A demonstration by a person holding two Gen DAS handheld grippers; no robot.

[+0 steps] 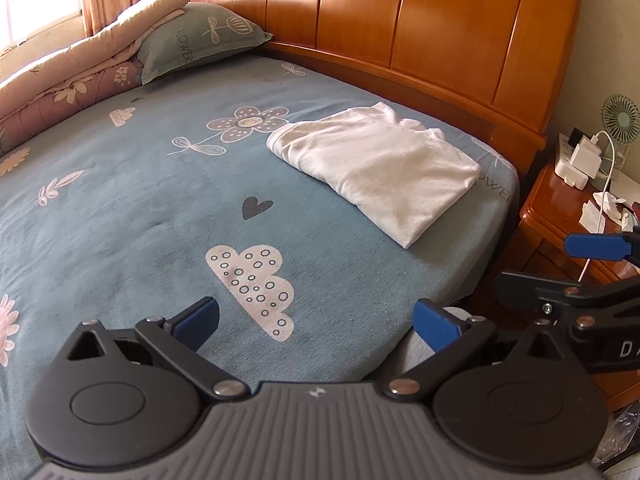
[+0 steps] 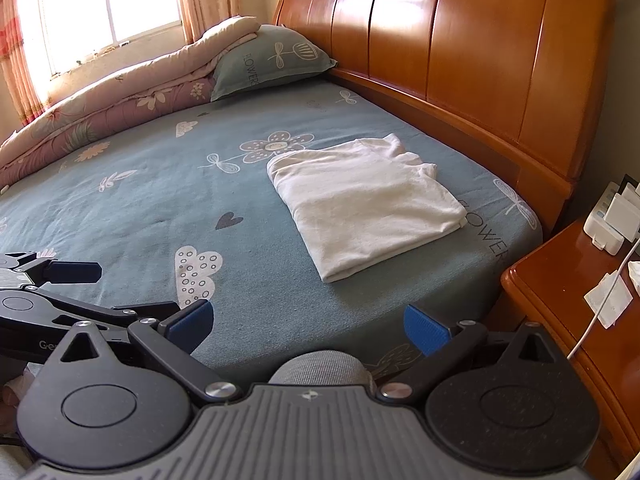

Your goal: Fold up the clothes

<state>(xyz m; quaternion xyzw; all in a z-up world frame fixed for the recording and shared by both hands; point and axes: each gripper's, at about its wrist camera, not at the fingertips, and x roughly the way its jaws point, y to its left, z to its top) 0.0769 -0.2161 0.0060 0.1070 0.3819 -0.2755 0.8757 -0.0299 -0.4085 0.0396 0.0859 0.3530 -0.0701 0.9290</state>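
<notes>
A white garment lies folded into a neat rectangle on the blue patterned bed sheet, near the headboard and the bed's right edge. My left gripper hovers open over the near edge of the bed, well short of the garment, with nothing between its blue pads. My right gripper is open too and empty, held at the bed's near edge. Each gripper shows at the side of the other's view.
A wooden headboard runs behind the bed. A rolled quilt and a green pillow lie at the far left. A wooden nightstand with chargers, cables and a small fan stands to the right.
</notes>
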